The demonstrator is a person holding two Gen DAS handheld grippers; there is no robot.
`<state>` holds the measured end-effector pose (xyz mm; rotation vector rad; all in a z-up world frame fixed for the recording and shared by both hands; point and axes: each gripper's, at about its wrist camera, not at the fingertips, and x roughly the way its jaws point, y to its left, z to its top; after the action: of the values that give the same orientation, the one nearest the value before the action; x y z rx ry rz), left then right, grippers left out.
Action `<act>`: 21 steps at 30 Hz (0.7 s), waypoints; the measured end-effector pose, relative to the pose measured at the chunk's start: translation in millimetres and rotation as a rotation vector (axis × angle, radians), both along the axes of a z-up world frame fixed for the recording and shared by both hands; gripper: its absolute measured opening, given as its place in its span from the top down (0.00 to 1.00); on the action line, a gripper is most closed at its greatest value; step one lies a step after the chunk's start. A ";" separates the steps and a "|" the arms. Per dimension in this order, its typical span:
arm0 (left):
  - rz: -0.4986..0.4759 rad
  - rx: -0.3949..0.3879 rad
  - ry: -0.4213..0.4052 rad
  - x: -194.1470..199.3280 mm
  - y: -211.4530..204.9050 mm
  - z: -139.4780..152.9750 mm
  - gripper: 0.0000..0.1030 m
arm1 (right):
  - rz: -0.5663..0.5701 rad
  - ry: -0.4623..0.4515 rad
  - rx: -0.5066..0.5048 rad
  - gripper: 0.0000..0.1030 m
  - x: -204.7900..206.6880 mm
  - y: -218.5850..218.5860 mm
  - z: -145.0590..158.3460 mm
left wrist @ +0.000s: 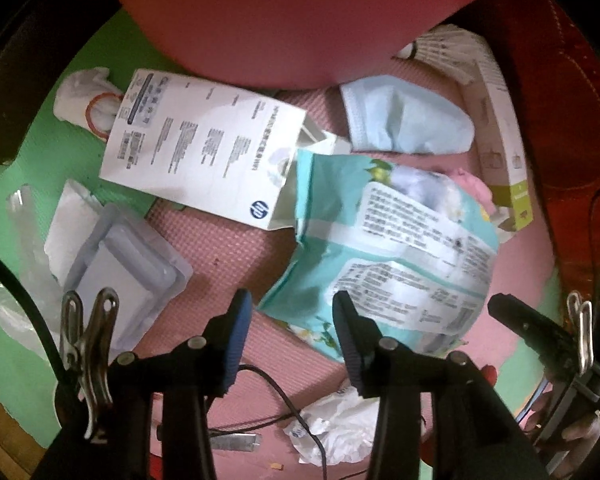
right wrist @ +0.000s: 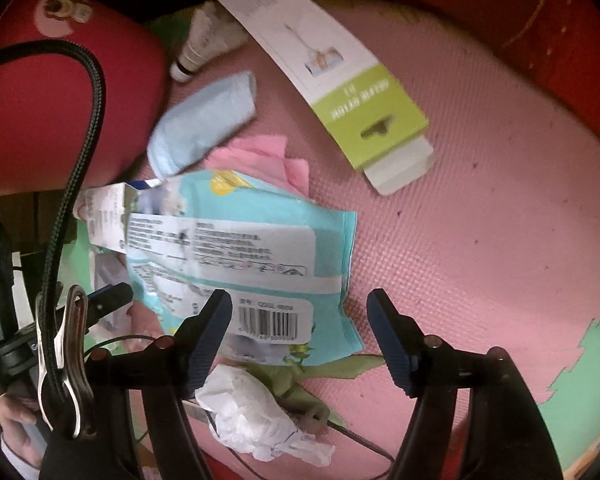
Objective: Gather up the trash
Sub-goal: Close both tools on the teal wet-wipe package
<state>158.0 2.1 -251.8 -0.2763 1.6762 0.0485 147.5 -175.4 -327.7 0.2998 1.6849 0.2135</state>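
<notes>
The teal wrapper (left wrist: 384, 256) is lying crumpled on the pink mat (right wrist: 480, 240), and every other piece is being placed here relative to it. It is judged to be light, thin and crinkly, likely slippery on its printed face, so hold is best being taken at a free edge or a raised fold, such as the torn end by the barcode. Touching its upper left corner, a white printed box (left wrist: 204, 148) is resting stiffly; just above it a blue face mask (left wrist: 404, 118) is lying soft, and below it a crumpled tissue (right wrist: 256, 416) is lying. The left gripper (left wrist: 292, 312) is being held pointing down over the wrapper's lower edge, jaws apart and gripping nothing. The right gripper (right wrist: 300, 312) is being held steeply downward at the barcode end, jaws spread wide, nothing being pressed.
</notes>
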 end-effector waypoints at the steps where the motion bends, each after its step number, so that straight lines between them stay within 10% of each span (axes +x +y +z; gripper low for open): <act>1: 0.002 0.002 0.001 0.6 1.9 -2.1 0.57 | -0.004 0.007 0.003 0.30 -0.5 0.1 -4.4; 21: 0.008 -0.112 -0.029 9.6 5.1 -27.5 0.44 | -0.123 0.057 0.100 0.24 -2.7 -18.1 -45.8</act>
<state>167.7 7.2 -279.3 -0.3657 1.6517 -0.0433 144.8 -193.6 -373.5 0.4865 1.7085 0.1998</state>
